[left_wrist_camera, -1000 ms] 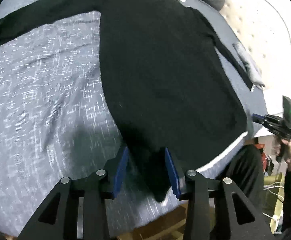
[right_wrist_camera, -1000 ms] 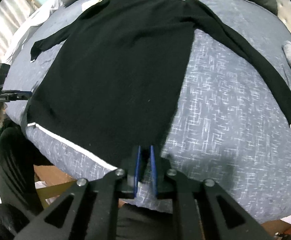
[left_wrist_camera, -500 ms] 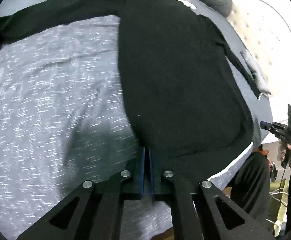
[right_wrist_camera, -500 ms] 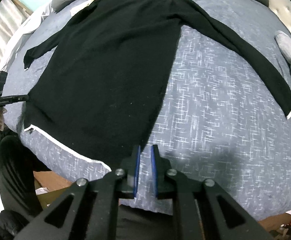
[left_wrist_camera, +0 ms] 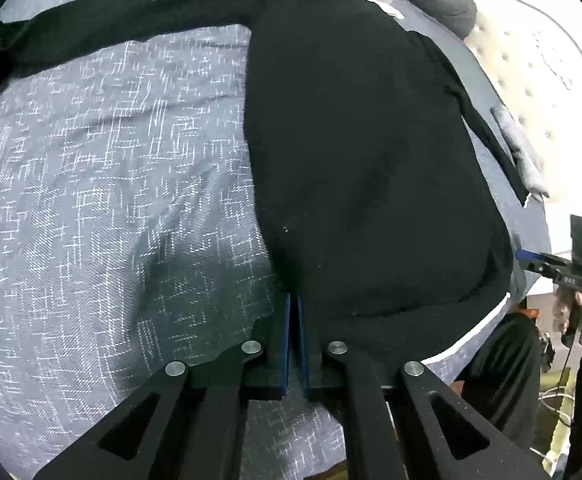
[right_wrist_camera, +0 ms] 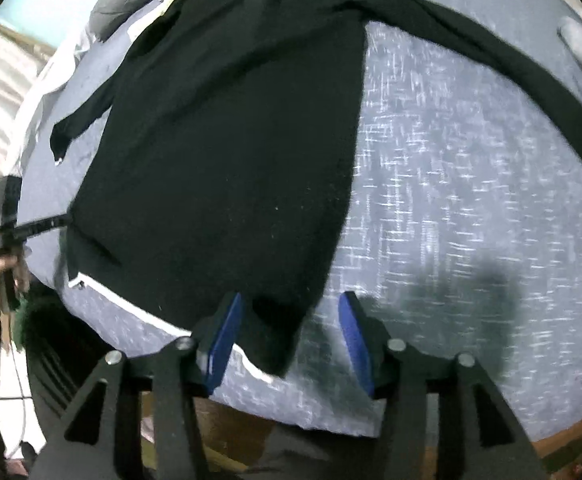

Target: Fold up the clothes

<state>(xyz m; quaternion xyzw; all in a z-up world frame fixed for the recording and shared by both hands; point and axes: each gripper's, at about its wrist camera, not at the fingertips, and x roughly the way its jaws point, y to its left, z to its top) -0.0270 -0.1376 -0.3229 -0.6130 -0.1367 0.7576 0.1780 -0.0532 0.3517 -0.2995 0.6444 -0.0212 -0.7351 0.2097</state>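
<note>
— Why's your left gripper (left_wrist_camera: 296, 312) pinched tight at the hem corner?

— It has the black sweater (left_wrist_camera: 371, 152) clamped there, ready to lift that side off the grey bedspread (left_wrist_camera: 111, 200), where the sweater lies flat, sleeves spread.

— And your right gripper (right_wrist_camera: 291, 332)?

— Jaws wide — straddling the other hem corner, gripping nothing.

— Any labels?

— None you can read; a small marking on the right gripper is too blurred.

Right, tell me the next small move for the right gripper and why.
Probably close the right gripper on the black sweater's bottom corner. Its blue pads are spread wide with that hem corner hanging between them, ungripped, over the edge of the grey bedspread. The left gripper is already shut on the opposite hem corner, so both corners could then lift together for a fold.
</note>
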